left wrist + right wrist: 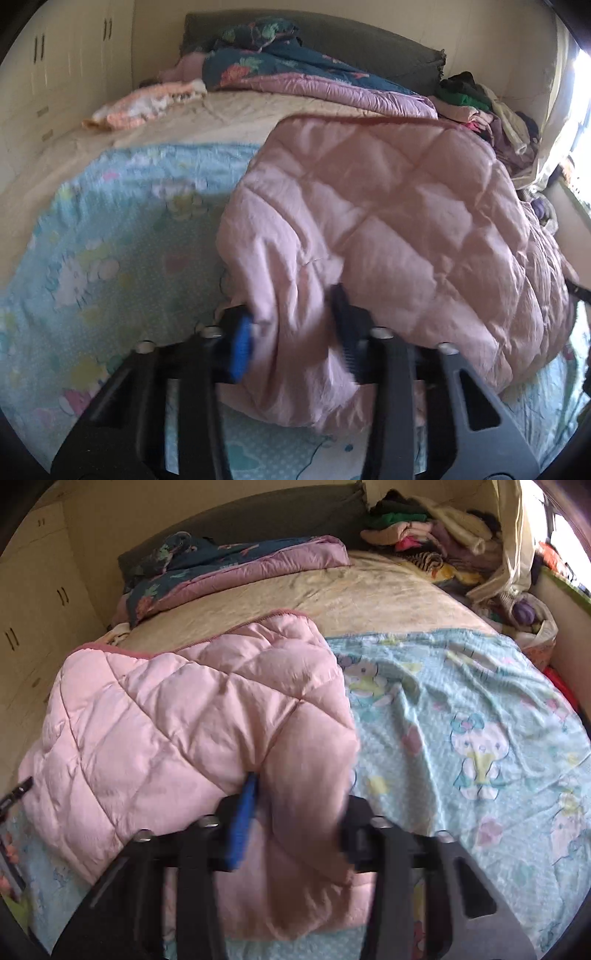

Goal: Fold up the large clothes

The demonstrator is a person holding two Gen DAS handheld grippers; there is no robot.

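Note:
A pink quilted garment [399, 206] lies bunched on the bed, over a light blue cartoon-print sheet [122, 229]. In the left wrist view my left gripper [291, 314] is shut on a fold at the garment's near left edge, with the cloth pinched between the blue pad [240, 347] and the dark pad. In the right wrist view the same garment [177, 709] fills the left half. There my right gripper [301, 794] is shut on its near right corner, and pink cloth bulges between the fingers [242, 823]. The cloth hides both grippers' fingertips.
The blue sheet [461, 709] spreads over a beige mattress [369, 587]. A folded dark floral and mauve quilt [295, 70] lies by the grey headboard [388, 44]. A heap of mixed clothes [424, 531] sits in the far corner near a bright window. Cream cupboards [55, 66] line the left wall.

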